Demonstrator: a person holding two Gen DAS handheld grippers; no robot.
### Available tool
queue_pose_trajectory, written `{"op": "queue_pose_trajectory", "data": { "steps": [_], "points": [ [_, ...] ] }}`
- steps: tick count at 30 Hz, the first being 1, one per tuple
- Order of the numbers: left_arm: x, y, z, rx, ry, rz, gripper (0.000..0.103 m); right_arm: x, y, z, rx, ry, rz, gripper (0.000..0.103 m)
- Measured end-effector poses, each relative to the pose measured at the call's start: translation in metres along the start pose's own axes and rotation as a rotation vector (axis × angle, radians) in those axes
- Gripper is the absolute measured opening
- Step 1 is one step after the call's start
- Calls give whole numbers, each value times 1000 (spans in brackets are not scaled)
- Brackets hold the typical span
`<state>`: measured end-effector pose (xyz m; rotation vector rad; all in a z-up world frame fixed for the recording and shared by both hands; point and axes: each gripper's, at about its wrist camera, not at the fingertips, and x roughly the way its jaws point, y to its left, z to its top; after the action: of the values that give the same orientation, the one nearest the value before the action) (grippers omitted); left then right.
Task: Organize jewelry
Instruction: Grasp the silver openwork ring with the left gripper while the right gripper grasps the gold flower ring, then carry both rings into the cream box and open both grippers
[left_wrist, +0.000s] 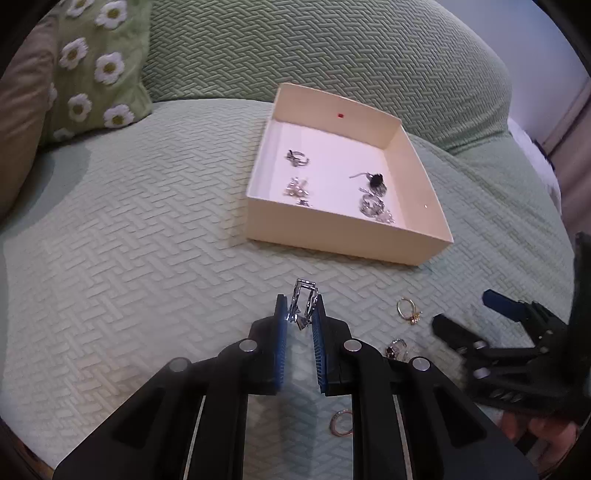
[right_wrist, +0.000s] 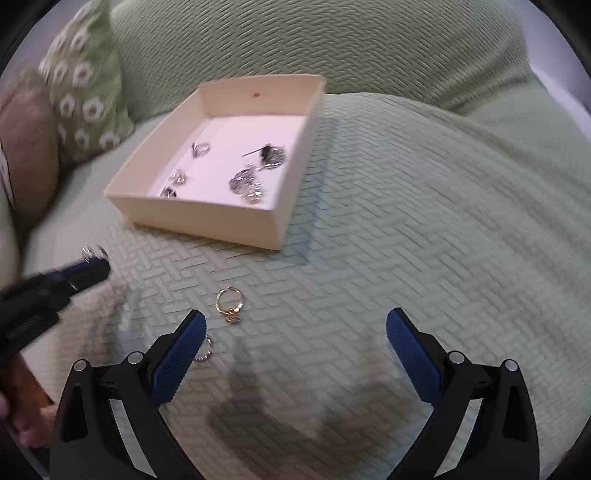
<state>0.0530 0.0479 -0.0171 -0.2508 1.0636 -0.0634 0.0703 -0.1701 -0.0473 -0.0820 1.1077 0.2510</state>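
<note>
Left gripper (left_wrist: 300, 310) is pinching a silver ring (left_wrist: 303, 301) at its fingertips, lifted off the cover, probably for carrying to the box (left_wrist: 347, 236). Right gripper (right_wrist: 295, 332) is hanging wide apart over the gold ring (right_wrist: 229, 304), likely lining up on it. A small ring (right_wrist: 205, 354) is lying beside its left finger. Farther off, the box is already holding several silver pieces.
</note>
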Motion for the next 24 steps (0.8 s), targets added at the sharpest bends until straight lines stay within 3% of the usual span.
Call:
{"op": "queue_pose_trajectory", "data": {
  "steps": [6,11,14,19,24],
  "points": [
    [7,4,1,-19,32,-65,13,18,17,8,-27,47,-27,68],
    [8,8,-1,-40,54,-113,13,22,25,8,-47,50,-61,66],
    [8,10,0,-46,59,-120,13,21,30,7,-65,45,-52,56],
    [10,9,0,-41,65,-127,13,17,35,6,-88,38,-35,21],
    [11,8,1,-28,67,-126,13,9,29,5,-49,16,-16,20]
  ]
}}
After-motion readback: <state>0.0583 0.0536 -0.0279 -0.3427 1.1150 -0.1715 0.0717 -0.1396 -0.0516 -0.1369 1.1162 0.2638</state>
